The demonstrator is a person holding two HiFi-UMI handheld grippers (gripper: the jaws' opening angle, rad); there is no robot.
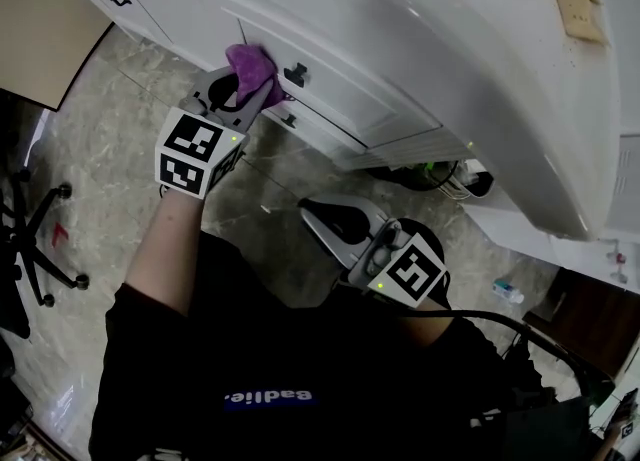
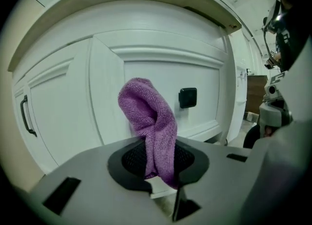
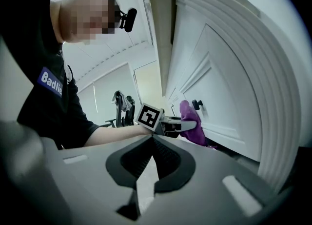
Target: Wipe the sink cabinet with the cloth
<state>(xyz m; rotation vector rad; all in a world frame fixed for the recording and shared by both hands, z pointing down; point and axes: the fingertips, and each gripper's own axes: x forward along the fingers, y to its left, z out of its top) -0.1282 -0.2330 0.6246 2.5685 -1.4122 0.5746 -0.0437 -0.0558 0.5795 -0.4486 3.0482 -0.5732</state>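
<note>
Room: pale marbled floor (image 1: 110, 139) under a white sink cabinet (image 1: 400, 39); a black office chair (image 1: 30, 239) stands well off to the outer side of the left gripper (image 2: 158, 163).
Left gripper state: clenched on the cloth (image 2: 148, 116) and raised toward a cabinet door, with its marker cube (image 1: 197, 152) at the back near the person's wrist.
Cloth: purple and folded into a thick loop. Its lower end is pinched between the jaws and its bunched top rises ahead of them, touching the door face.
Door: a white panelled front straight ahead of the left jaws — the cloth meets it at the panel's left edge.
Knob (image 2: 187, 97): black and square, on the same door, just right of the cloth as seen along the left jaws. It is near the cloth but apart from it.
Handle (image 2: 27, 116): a black bar on the next door, far to the left of the jaws.
Right gripper (image 3: 152, 165): jaws brought together at the tips with nothing between them. It is held low and close to the person's body — well back from the cabinet, with the left gripper and cloth ahead of it.
Person: black short-sleeved shirt, left forearm (image 1: 170, 239) bare and stretched toward the door.
</note>
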